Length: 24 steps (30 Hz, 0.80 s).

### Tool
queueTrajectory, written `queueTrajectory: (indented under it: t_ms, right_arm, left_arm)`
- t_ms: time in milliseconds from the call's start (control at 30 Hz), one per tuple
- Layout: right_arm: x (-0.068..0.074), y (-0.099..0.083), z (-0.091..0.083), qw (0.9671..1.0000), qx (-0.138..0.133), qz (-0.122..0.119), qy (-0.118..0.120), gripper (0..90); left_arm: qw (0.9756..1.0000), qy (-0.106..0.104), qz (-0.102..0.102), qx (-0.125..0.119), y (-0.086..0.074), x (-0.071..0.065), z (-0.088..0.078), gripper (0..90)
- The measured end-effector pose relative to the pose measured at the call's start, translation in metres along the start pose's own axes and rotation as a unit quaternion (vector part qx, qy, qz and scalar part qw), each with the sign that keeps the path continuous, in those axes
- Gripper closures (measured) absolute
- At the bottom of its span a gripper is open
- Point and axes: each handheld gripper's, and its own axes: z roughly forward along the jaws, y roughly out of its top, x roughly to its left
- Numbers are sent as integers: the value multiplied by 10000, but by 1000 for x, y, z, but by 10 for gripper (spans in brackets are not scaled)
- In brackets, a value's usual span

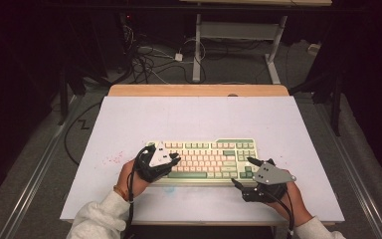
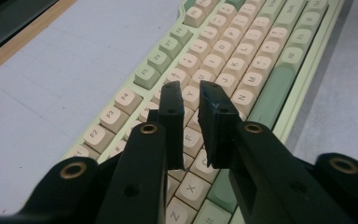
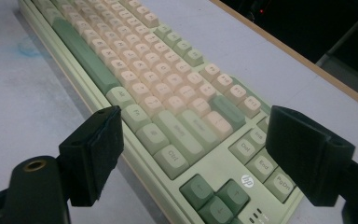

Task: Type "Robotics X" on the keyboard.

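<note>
A pale green keyboard [image 1: 204, 159] with cream and green keys lies across the near middle of the white table [image 1: 179, 117]. My left gripper [image 1: 176, 158] hovers over the keyboard's left end. In the left gripper view the keyboard [image 2: 261, 51] runs away beneath my left gripper [image 2: 191, 93], whose jaws stand a narrow gap apart with nothing between them. My right gripper [image 1: 241, 172] sits at the keyboard's near right corner. In the right gripper view my right gripper [image 3: 193, 135] is wide open, its jaws spanning the right end of the keyboard [image 3: 168, 93] without touching it.
Faint red specks [image 1: 113, 159] mark the table left of the keyboard. A wooden strip [image 1: 199, 90] borders the table's far edge. Beyond it, cables [image 1: 149, 59] lie on the floor beside a desk frame [image 1: 238, 30]. Bare table surface lies behind the keyboard.
</note>
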Motion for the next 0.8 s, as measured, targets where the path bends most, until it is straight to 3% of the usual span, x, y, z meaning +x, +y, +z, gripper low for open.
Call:
queueTrajectory:
  t_ms: [100,133,200,300,433,567,800]
  right_arm:
    - [-1,0,0,10000,5,1,-6,200]
    - [-1,0,0,10000,3,14,-7,200]
    - [-1,0,0,10000,11,2,-7,200]
    - [0,0,0,10000,0,-1,8,211]
    - [-1,-1,0,10000,23,10,12,222]
    - [-3,-1,-1,10000,-8,21,7,231]
    - [-4,-1,-2,10000,-18,68,16,256]
  left_arm:
    - [10000,26,54,-19,-1,-1,-2,718]
    - [9999,68,74,-25,-1,-1,-2,652]
    - [9999,64,95,-22,-2,-2,-2,602]
    - [9997,216,95,-30,-5,-4,-1,419]
    - [9992,336,195,-21,-10,-6,0,277]
    - [9988,445,168,-127,-13,-6,-3,198]
    - [9977,551,98,-372,-19,-4,-16,195]
